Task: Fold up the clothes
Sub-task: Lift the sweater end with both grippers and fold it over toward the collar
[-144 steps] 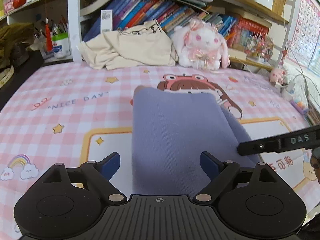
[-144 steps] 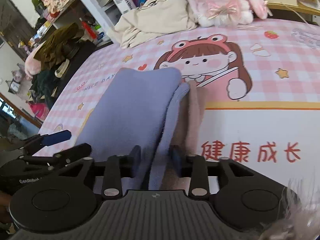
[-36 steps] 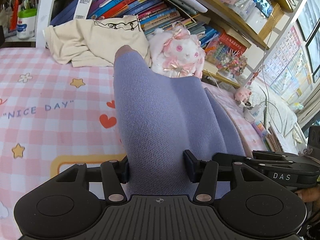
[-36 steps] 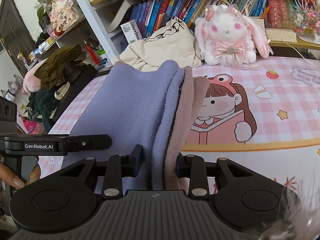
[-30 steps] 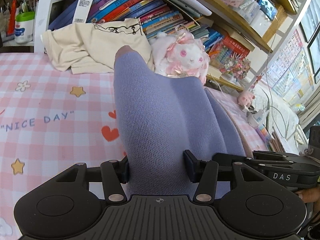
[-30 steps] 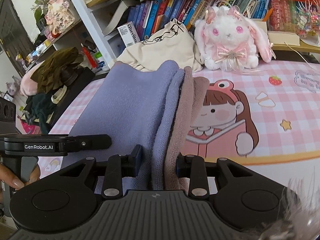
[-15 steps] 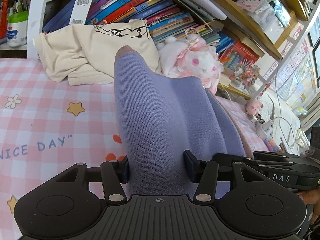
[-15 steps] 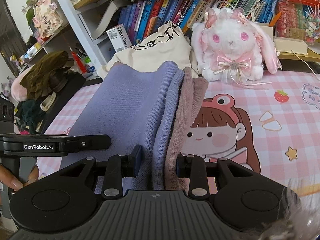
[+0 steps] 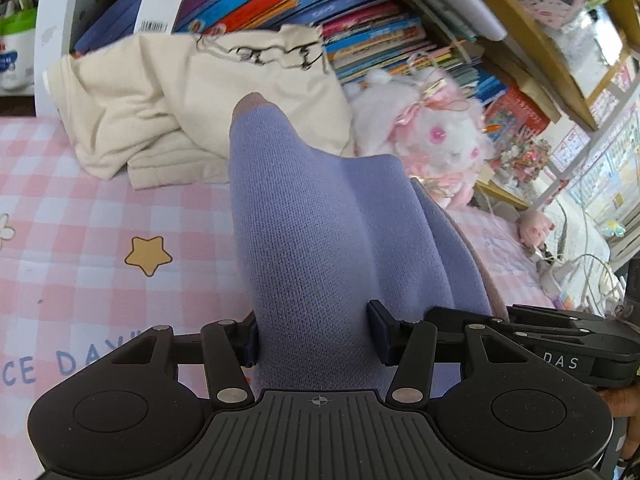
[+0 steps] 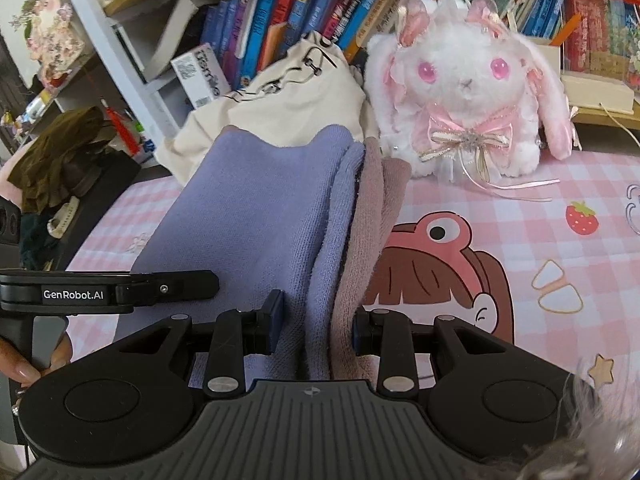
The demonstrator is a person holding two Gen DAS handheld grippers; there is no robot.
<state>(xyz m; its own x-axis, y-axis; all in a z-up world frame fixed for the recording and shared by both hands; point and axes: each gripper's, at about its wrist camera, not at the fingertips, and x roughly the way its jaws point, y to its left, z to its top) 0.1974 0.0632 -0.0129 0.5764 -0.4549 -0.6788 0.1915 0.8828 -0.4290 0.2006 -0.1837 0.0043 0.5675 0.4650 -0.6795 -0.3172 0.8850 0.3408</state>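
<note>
A folded lavender knit garment [image 9: 320,220] with a mauve inner layer is held up off the pink checked tabletop [image 9: 80,216]. My left gripper [image 9: 314,338] is shut on its left near edge. My right gripper [image 10: 316,326] is shut on its right near edge, where the lavender [image 10: 260,216] and mauve layers [image 10: 368,232] bunch together. Each gripper shows in the other's view, side by side. The garment's far end reaches close to a cream garment [image 9: 192,96] heaped at the back; it also shows in the right wrist view [image 10: 280,100].
A white and pink plush rabbit [image 10: 464,96] sits at the back, right of the cream heap. Behind them stands a bookshelf [image 9: 320,8] full of books. Dark clothes [image 10: 60,152] lie off the table's left side. Cables and small toys [image 9: 560,248] lie at the right.
Both grippers have carried the folded garment forward toward the cream heap and the bookshelf; 4.8 s ago it lay flat and the left gripper was open.
</note>
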